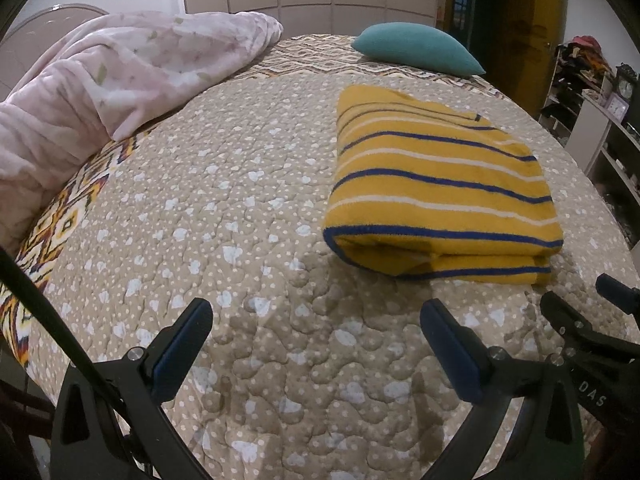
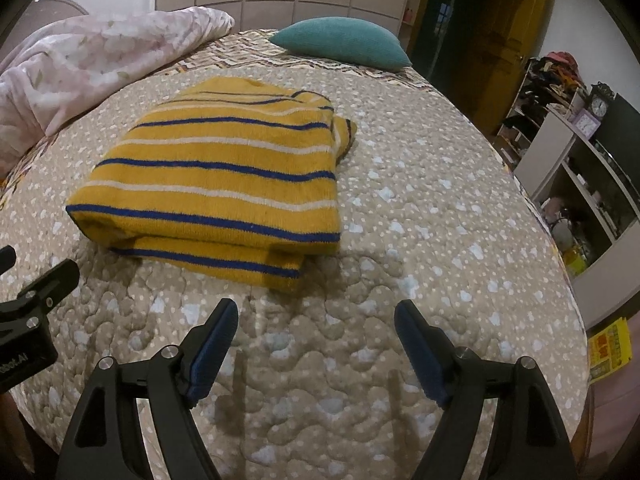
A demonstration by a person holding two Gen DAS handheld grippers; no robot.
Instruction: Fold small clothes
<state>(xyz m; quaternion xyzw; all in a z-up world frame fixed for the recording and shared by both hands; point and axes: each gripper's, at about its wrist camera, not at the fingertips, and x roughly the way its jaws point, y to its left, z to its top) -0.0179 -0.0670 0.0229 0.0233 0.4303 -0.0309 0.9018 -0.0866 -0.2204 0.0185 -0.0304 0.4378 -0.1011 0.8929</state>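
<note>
Lying folded: fuzzy striped rectangular sweater point(image 1: 436, 184) on quilted bedspread point(image 1: 240, 240).

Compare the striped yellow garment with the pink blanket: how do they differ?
The striped yellow garment is folded into a neat, flat rectangle; the pink blanket lies bunched and rumpled. The garment is mustard with blue and white stripes; the blanket is pale pink with a faint floral print. The garment sits mid-bed; the blanket is heaped along the left side. Both rest on the quilted bedspread.

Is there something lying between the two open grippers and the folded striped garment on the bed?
Nothing visible. Only bare quilted bedspread separates the right gripper and the left gripper from the folded yellow striped garment. The pink blanket and teal pillow lie farther off.
</note>
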